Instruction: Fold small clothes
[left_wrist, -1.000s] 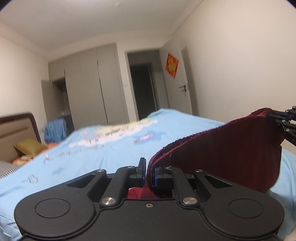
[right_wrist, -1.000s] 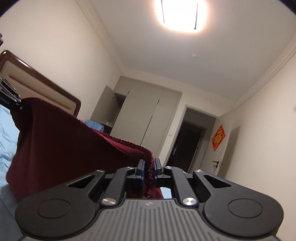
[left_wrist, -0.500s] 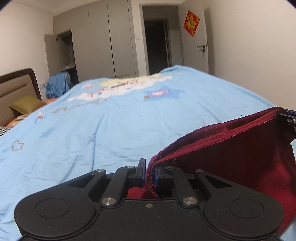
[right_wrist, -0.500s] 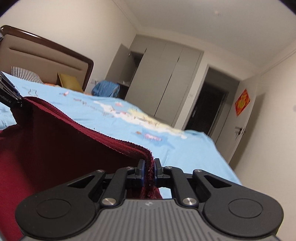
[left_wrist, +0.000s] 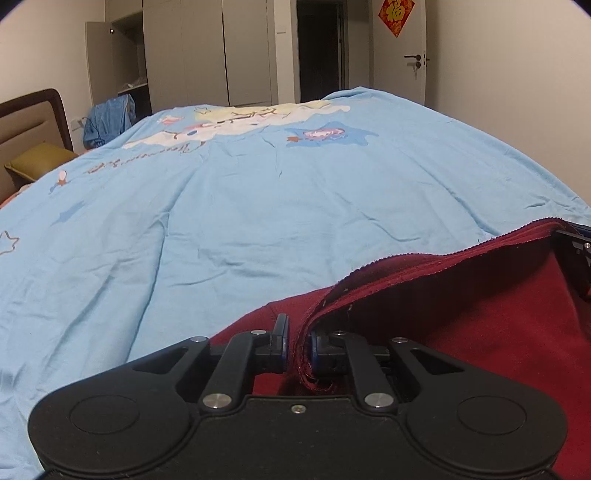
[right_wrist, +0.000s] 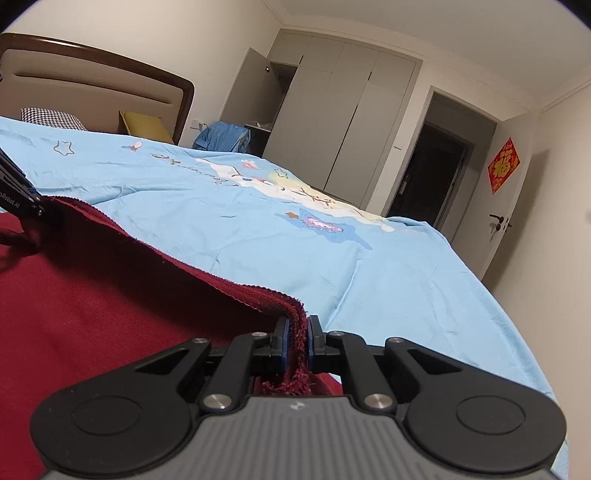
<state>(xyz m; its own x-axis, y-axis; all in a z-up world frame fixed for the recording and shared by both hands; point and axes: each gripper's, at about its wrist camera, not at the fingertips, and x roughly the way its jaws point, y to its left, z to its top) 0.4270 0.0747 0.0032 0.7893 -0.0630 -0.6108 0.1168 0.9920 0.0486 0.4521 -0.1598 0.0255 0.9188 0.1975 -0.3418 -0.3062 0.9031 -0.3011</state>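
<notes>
Left wrist view. Your left gripper (left_wrist: 297, 343) sits at 6 o'clock, its jaws clenched on the folded hem of the dark red garment (left_wrist: 461, 321). The cloth gathers between the two blue-lined fingers (left_wrist: 281, 341) and runs up toward 3 o'clock, where your right gripper (left_wrist: 576, 258) shows at the frame edge with the far corner of the hem against it. The rest of the garment lies on the light blue bedsheet (left_wrist: 258, 206), spreading from 5 o'clock to 3 o'clock. The sheet fills the middle of the frame and carries a cartoon print (left_wrist: 317, 134) toward 12 o'clock. A brown headboard (left_wrist: 33, 118) and an olive pillow (left_wrist: 40, 162) stand at 9 o'clock. A grey wardrobe (left_wrist: 207, 51), a dark doorway (left_wrist: 319, 48) and a red door ornament (left_wrist: 397, 14) line the top edge.

Right wrist view. Your right gripper (right_wrist: 295, 345) sits at 6 o'clock, grasping the same hem of the garment (right_wrist: 92, 314), whose frayed edge bunches between the fingers (right_wrist: 282, 343). The hem stretches toward 9 o'clock, where your left gripper (right_wrist: 18, 199) meets it at the frame edge. Red cloth covers the sheet (right_wrist: 332, 266) from 9 o'clock to 6 o'clock. The headboard (right_wrist: 99, 92) is at 10 o'clock, with a checked pillow (right_wrist: 51, 117) and the olive pillow (right_wrist: 144, 125) before it. A blue bundle of cloth (right_wrist: 221, 136) lies beyond the bed, near the wardrobe (right_wrist: 343, 103) at 12 o'clock.
</notes>
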